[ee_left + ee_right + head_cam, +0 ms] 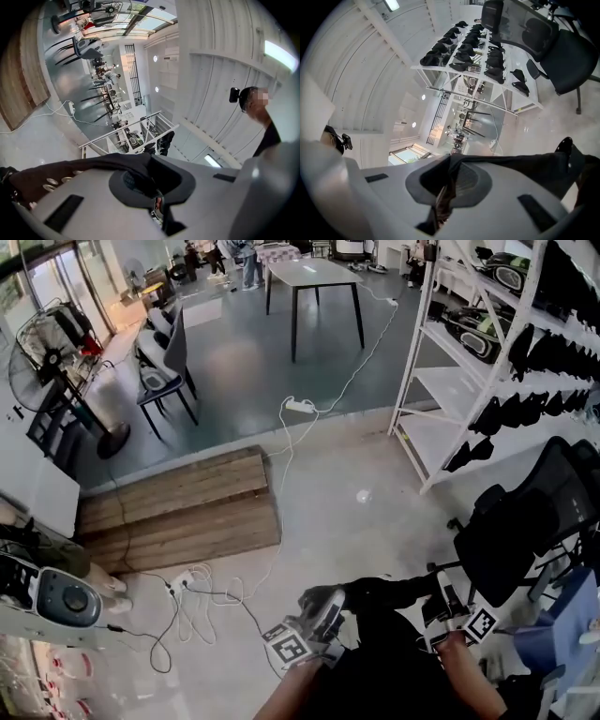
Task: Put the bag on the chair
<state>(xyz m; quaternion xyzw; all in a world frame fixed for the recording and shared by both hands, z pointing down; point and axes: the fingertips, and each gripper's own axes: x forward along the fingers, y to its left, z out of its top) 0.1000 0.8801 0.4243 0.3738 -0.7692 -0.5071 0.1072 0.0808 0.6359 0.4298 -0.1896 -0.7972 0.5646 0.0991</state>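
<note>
Carry step: left hand-held gripper [326,607] & right hand-held gripper [442,596] both clamp the bag [384,594]. Next: swing right to chair [525,531], lower bag onto it.

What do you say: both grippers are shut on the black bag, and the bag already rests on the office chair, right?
The bag is not on the office chair yet: the head view shows it held between the left gripper and right gripper, both shut on it.
</note>
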